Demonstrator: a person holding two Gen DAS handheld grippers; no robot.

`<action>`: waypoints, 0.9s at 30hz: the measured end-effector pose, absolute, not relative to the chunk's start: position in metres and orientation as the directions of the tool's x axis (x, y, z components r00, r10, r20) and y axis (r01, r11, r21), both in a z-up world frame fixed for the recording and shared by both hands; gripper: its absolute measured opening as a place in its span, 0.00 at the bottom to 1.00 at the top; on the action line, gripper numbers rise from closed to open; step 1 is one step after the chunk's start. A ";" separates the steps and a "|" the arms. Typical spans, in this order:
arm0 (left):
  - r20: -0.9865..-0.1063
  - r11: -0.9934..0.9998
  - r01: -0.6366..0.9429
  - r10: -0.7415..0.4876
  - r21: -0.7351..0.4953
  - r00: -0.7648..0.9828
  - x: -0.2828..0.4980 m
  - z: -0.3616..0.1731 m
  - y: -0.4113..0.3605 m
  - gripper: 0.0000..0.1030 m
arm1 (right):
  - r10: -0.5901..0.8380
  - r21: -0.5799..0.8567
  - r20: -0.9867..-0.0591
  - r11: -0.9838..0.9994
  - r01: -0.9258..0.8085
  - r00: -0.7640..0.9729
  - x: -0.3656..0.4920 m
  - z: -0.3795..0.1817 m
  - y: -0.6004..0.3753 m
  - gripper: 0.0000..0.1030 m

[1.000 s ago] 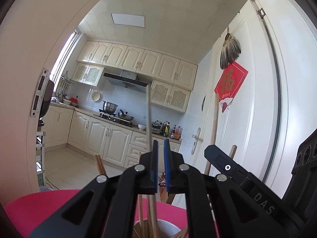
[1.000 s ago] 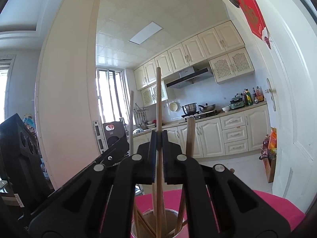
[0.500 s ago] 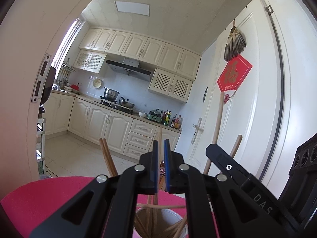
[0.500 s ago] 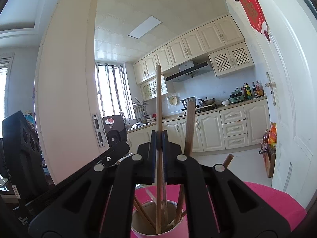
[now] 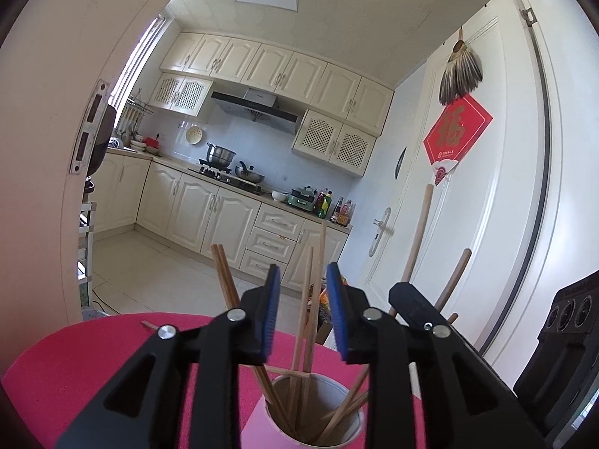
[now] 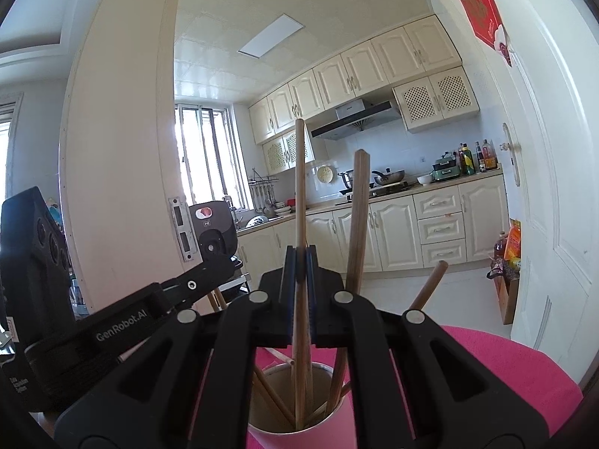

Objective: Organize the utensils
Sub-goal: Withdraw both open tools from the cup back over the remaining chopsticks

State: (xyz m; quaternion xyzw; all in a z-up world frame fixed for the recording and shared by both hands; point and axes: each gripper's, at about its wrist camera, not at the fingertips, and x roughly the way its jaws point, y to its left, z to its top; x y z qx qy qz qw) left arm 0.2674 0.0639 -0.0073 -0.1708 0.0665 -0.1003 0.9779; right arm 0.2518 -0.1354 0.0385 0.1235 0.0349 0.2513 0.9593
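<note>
The cup [image 6: 329, 424] is pink outside w/ a white rim and brown inside. It is stood on the pink table [image 5: 93, 359], right under both grippers, at the bottom middle of each view. Thin wooden chopsticks [image 5: 224, 280] are stuck in it, tan and plain, leaning out in all directions. About 8 can be counted in the left view, but the bottoms are crossed over, so the no. is not sure. One more small stick end [image 5: 148, 324] is seen lying flat on the table, apart from the cup.

The right gripper [image 6: 299, 262] is held level, just above the cup. Its jaws are pressed tight on 1 chopstick [image 6: 299, 172], which is kept straight up w/ its lower end down in the cup. A thicker square stick [image 6: 357, 217] is leaned just beside it on the right, not gripped.

The left gripper [image 5: 303, 280] is held level too, over the same cup. Its blue pads [image 5: 273, 310] are spreading apart. 2 or 3 sticks are seen in the gap, but they look to be behind the pads & not pinched.

2 grippers, 1 cup and 1 table are seen. Each gripper's black body is seen in the other's view.

Behind, a kitchen w/ cream cabinets [image 5: 209, 209] is seen, plus a white door [image 5: 486, 187] w/ a red paper sign [image 5: 456, 134].
</note>
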 end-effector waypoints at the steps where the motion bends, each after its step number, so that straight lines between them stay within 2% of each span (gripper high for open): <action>1: -0.104 0.922 0.173 -0.221 -0.346 0.970 0.266 -0.006 0.064 0.28 | 0.486 0.254 -0.009 0.846 -0.468 0.874 0.251 0.039 -0.136 0.06; 3: -0.134 0.926 0.160 -0.216 -0.341 0.967 0.263 -0.004 0.066 0.34 | 0.478 0.253 -0.018 0.852 -0.458 0.878 0.249 0.041 -0.136 0.07; 10: -0.214 0.936 0.141 -0.218 -0.324 0.952 0.244 0.002 0.073 0.40 | 0.466 0.224 -0.038 0.866 -0.447 0.884 0.229 0.049 -0.138 0.09; 12: -0.235 0.945 0.130 -0.205 -0.301 0.950 0.233 0.005 0.073 0.41 | 0.462 0.216 -0.041 0.870 -0.444 0.886 0.221 0.051 -0.139 0.17; 16: -0.316 0.956 0.118 -0.204 -0.270 0.927 0.211 0.005 0.075 0.41 | 0.462 0.194 -0.064 0.875 -0.443 0.885 0.202 0.059 -0.144 0.19; 21: -0.494 0.957 0.120 -0.241 -0.265 0.836 0.193 -0.013 0.074 0.41 | 0.467 0.150 -0.152 0.882 -0.447 0.871 0.179 0.058 -0.143 0.19; 27: -0.653 0.962 0.083 -0.238 -0.260 0.719 0.173 -0.049 0.066 0.41 | 0.468 0.136 -0.324 0.883 -0.449 0.822 0.161 0.036 -0.137 0.19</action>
